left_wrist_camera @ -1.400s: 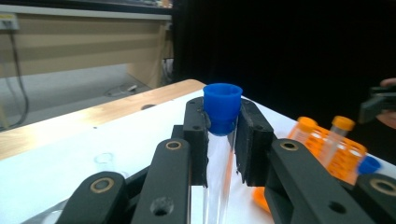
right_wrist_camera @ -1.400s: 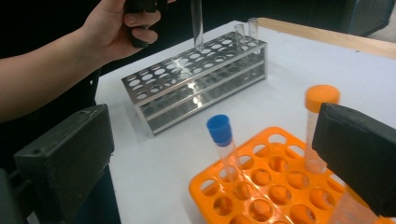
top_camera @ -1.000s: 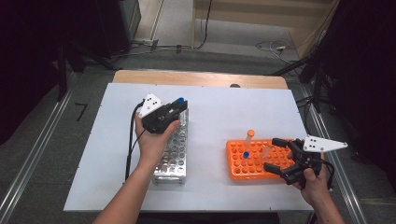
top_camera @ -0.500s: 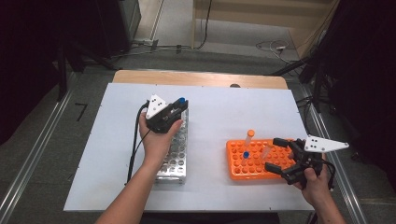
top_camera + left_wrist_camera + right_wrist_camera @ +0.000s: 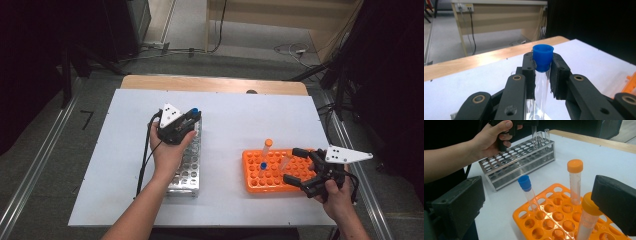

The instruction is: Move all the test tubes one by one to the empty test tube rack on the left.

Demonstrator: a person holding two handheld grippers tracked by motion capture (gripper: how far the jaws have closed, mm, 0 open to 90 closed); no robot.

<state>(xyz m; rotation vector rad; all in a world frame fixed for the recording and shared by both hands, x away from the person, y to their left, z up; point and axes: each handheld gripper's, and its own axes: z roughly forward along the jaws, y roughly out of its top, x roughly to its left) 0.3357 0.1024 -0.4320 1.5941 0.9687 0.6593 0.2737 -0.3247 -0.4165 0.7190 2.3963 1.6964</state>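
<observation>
Here we work on a white table (image 5: 125, 165), with a silver metal tube rack (image 5: 189, 162) at the left and an orange plastic tube rack (image 5: 272, 172) at the right. Our left gripper (image 5: 192, 117) is clenched on a clear blue-capped tube (image 5: 543, 60), held upright over the metal rack's far end; we should keep it vertical and centre it over a hole before lowering. Our right gripper (image 5: 299, 167) stands released beside the orange rack. The tube's foot and its target hole are hidden behind the jaws.
</observation>
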